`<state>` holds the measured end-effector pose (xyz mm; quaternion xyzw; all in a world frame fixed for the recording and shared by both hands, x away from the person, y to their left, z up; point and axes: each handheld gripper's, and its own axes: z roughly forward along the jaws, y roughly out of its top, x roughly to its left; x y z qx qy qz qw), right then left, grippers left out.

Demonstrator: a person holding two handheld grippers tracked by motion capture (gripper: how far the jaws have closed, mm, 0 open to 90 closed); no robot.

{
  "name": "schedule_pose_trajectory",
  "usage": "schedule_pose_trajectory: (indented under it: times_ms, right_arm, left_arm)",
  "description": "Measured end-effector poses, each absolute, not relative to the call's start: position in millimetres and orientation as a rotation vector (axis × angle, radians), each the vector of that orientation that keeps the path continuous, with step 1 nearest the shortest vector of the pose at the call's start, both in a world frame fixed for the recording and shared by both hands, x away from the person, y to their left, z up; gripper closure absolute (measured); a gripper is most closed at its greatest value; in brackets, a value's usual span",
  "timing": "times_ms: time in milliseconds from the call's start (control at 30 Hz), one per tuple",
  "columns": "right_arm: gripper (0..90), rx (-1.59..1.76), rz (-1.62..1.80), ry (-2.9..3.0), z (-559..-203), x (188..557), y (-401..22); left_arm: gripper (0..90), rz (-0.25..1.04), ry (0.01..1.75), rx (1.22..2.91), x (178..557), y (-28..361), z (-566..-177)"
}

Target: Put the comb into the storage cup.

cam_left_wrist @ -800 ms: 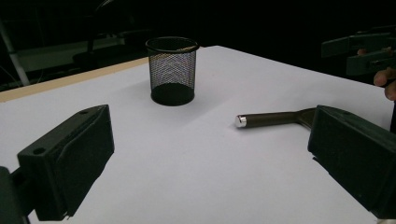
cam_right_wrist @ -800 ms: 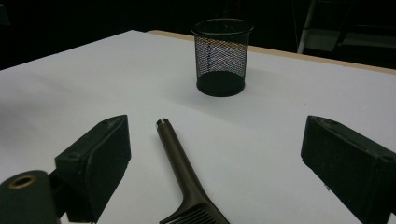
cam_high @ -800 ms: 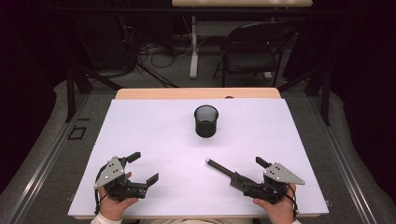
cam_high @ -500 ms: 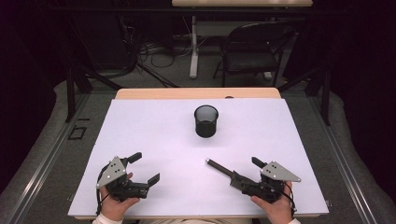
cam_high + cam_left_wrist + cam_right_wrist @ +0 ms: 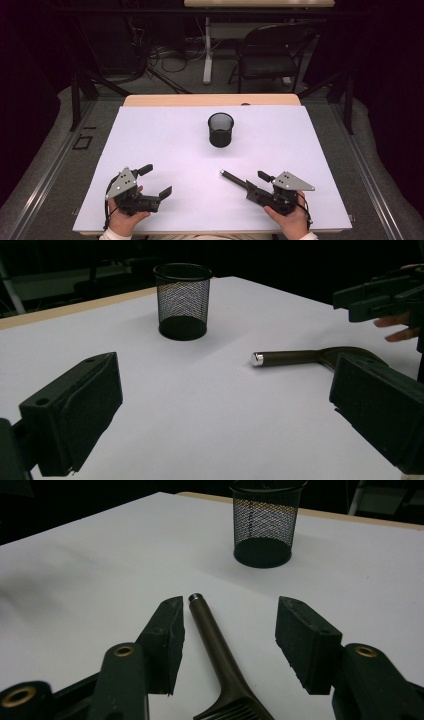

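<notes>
white sheeting covers the bench [image 5: 165, 135] from edge to edge. at the near left corner sits the left hand-held gripper [image 5: 156, 181], wrapped in a person's hand, its two black jaws spread wide with nothing but bare bench between them. ahead of it and off toward its right lies the dark brown tool handle [image 5: 290, 358], silver-capped at the tip, flat on the bench and well apart from those jaws. farther ahead of the left hand-held gripper stands the black mesh cup [image 5: 220, 129], upright, alone in the middle of the bench. moving on to the right, the right hand-held gripper [image 5: 230, 640] rests low at the near right corner in the other hand, jaws parted. the tool handle [image 5: 212, 640] runs up between them, close beside the left-hand jaw in that gripper's own view and clear of the other; i cannot see either pad pressing on it. the handle widens into a ribbed part at the base of the jaws. straight beyond its tip, well apart, is the mesh cup [image 5: 265, 522].
</notes>
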<state>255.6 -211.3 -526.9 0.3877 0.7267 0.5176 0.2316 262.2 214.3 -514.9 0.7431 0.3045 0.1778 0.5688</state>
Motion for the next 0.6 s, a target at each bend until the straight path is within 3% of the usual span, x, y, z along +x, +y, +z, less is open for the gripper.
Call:
schedule_pose_trajectory:
  times_ms: [300,600]
  right_arm:
    - [55.2,1.134,1.411,2.010,-523,262,-204]
    - [59.7,1.217,1.368,2.049,-522,281,-191]
  left_arm:
    - [0.5,0.415,0.715,1.739,262,218,-514]
    - [0.7,0.404,0.711,1.736,261,219,-515]
